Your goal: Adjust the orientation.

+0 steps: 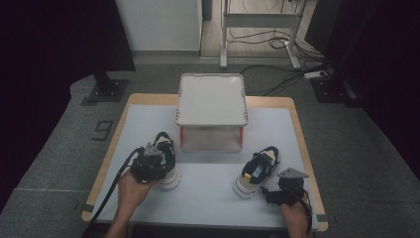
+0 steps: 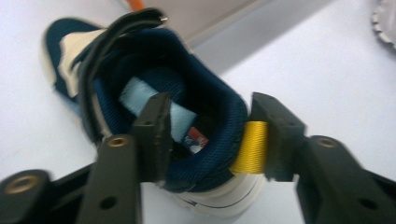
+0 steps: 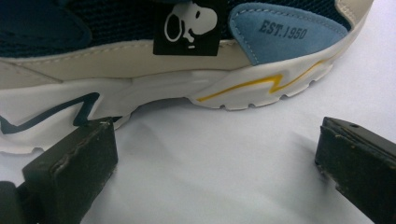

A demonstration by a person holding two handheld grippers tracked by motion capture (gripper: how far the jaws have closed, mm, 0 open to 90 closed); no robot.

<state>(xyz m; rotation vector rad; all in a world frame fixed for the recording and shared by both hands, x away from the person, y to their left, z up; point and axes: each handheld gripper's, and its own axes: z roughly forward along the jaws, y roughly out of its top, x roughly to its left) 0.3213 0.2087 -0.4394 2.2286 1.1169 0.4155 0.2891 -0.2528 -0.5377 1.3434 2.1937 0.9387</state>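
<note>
Two navy, cream and white sneakers stand on the white table (image 1: 208,198). The left shoe (image 1: 167,154) (image 2: 154,79) has its heel between my left gripper's (image 1: 159,166) (image 2: 212,116) jaws. One jaw is inside the collar. The other presses on the yellow heel loop (image 2: 250,147), so the gripper is shut on the heel. The right shoe (image 1: 257,171) (image 3: 187,79) lies side-on just in front of my right gripper (image 1: 267,192) (image 3: 215,144). That gripper is open, low over the table, with bare tabletop between its pads.
A white low shelf on orange legs (image 1: 212,99) stands at the table's far middle, just behind the shoes. Hands hold both grippers at the near edge. Stand bases and cables lie on the floor beyond the table.
</note>
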